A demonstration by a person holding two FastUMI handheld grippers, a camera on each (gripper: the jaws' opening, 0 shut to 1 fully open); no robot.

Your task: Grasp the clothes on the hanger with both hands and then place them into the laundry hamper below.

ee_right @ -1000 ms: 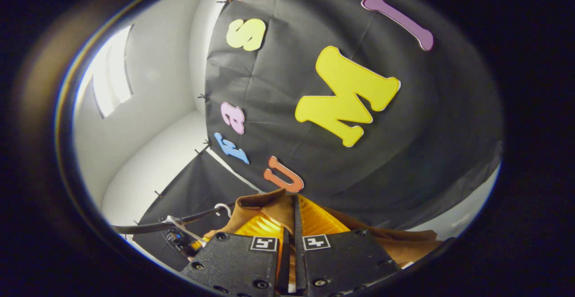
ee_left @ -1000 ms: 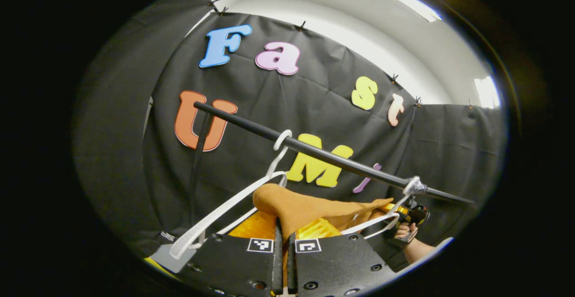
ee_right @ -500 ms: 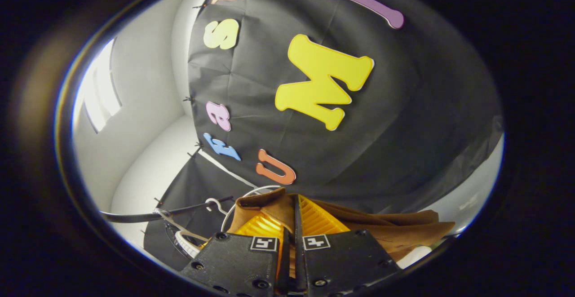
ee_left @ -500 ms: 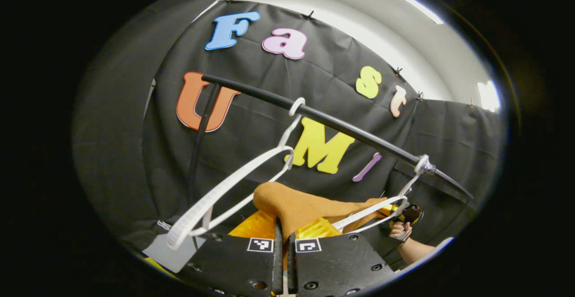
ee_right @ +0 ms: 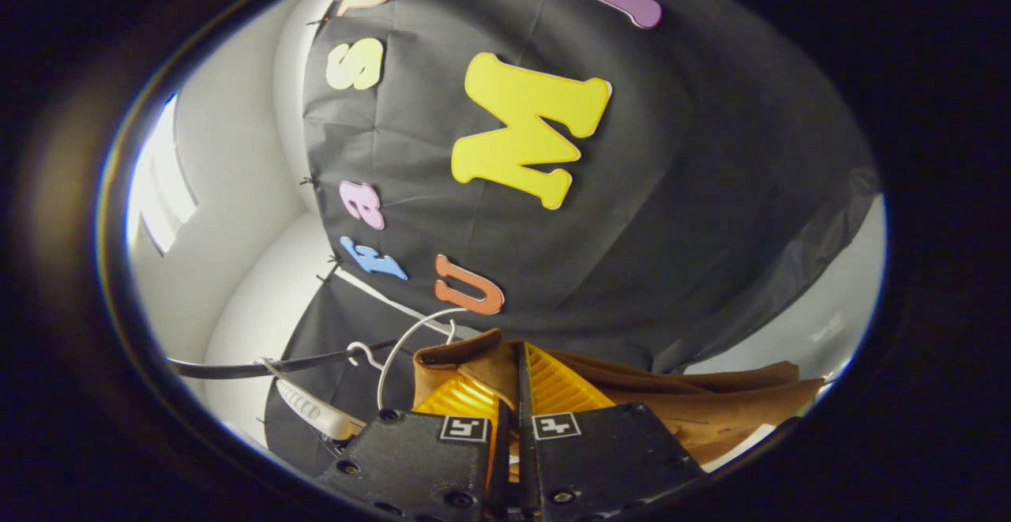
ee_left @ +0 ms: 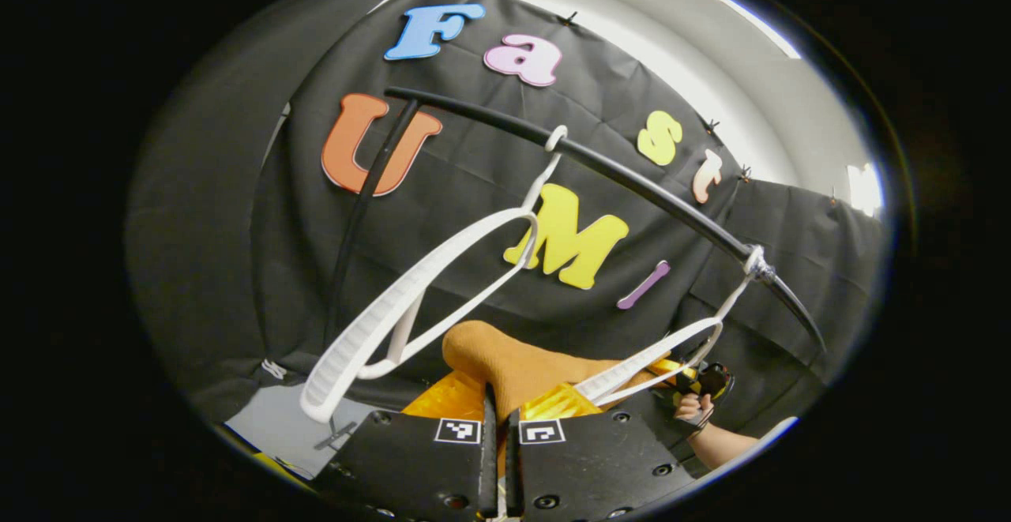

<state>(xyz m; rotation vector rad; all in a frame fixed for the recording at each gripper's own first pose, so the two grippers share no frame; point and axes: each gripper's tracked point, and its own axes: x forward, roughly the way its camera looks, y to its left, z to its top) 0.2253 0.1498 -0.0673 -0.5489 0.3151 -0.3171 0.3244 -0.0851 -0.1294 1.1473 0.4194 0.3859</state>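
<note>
- The brown garment (ee_left: 525,366) was seen in the left gripper view bunched in a rounded fold just above the left gripper (ee_left: 496,407), whose two fingers were closed together on the cloth.
- From that fold the fabric was stretched toward the lower right, where the other gripper (ee_left: 705,381) and the hand (ee_left: 689,407) holding it were seen farther off.
- In the right gripper view the same garment (ee_right: 695,403) was pinched between the closed fingers of the right gripper (ee_right: 517,407), with a folded edge standing up to the left of the fingers and a long flap spread out to the right.
- The garment was held below the rail, off both hangers, and was suspended between the two grippers.
- A white hanger (ee_left: 411,301) was seen bare in the left gripper view, hooked over the black rail (ee_left: 600,167) and tilted down to the left, just above the garment's fold.
- A second white hanger (ee_left: 655,356) was hung farther along the rail, near its right end; its lower bar was crossed in front of the stretched cloth.
- In the right gripper view a white hanger (ee_right: 312,410) and a thin wire hook (ee_right: 359,350) were seen beside the rail (ee_right: 237,367), to the left of the garment.
- The rail's upright post (ee_left: 359,222) was seen at the rail's left end, against the black cloth wall (ee_left: 237,269).
- The hamper could not be made out.
</note>
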